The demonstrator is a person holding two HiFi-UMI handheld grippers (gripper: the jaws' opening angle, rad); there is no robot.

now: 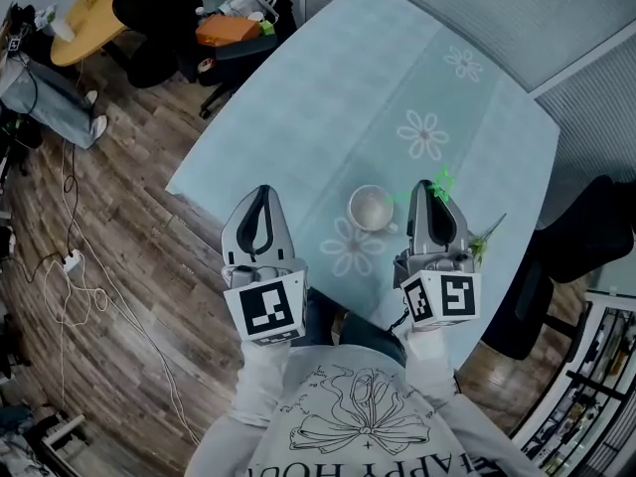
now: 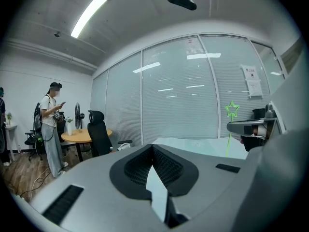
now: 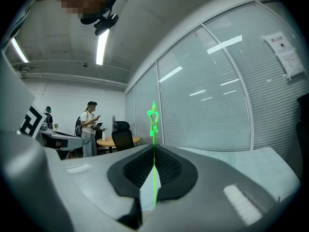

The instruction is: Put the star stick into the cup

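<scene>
A white cup (image 1: 372, 208) stands upright on the pale blue flowered table (image 1: 328, 97), near its front edge. My right gripper (image 1: 427, 185) hovers just right of the cup, shut on the thin green star stick (image 1: 443, 183). In the right gripper view the stick (image 3: 153, 117) rises upright out of the shut right gripper (image 3: 154, 148), star on top. My left gripper (image 1: 261, 191) is left of the cup and shut with nothing in it (image 2: 152, 146). From the left gripper view the star (image 2: 232, 109) shows above the right gripper (image 2: 251, 127).
Another small green piece (image 1: 484, 238) lies on the table right of the right gripper. A black chair (image 1: 586, 232) stands at the table's right edge. Office chairs and a round wooden table (image 1: 89, 13) are far left, where a person (image 2: 52, 124) stands. Cables (image 1: 75, 276) run over the wooden floor.
</scene>
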